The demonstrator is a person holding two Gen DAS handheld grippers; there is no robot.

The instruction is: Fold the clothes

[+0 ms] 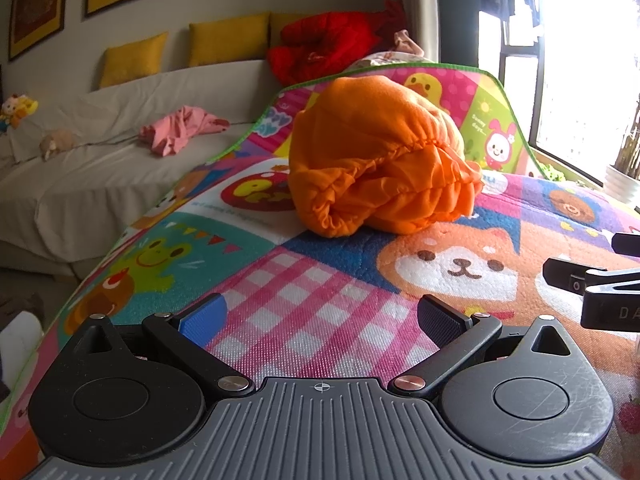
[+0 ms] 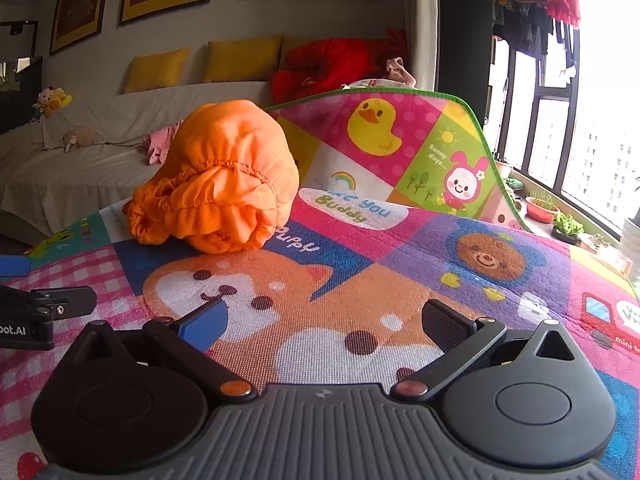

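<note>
An orange garment with an elastic hem lies bunched in a mound on the colourful cartoon play mat. It also shows in the right wrist view, ahead and to the left. My left gripper is open and empty, low over the pink checked patch, short of the garment. My right gripper is open and empty over the dog picture on the mat. Part of the right gripper shows at the left view's right edge; part of the left gripper shows at the right view's left edge.
A white-covered sofa stands behind the mat with yellow cushions, a pink garment, a red jacket and soft toys. The mat's far end curls upward. Windows and potted plants are on the right.
</note>
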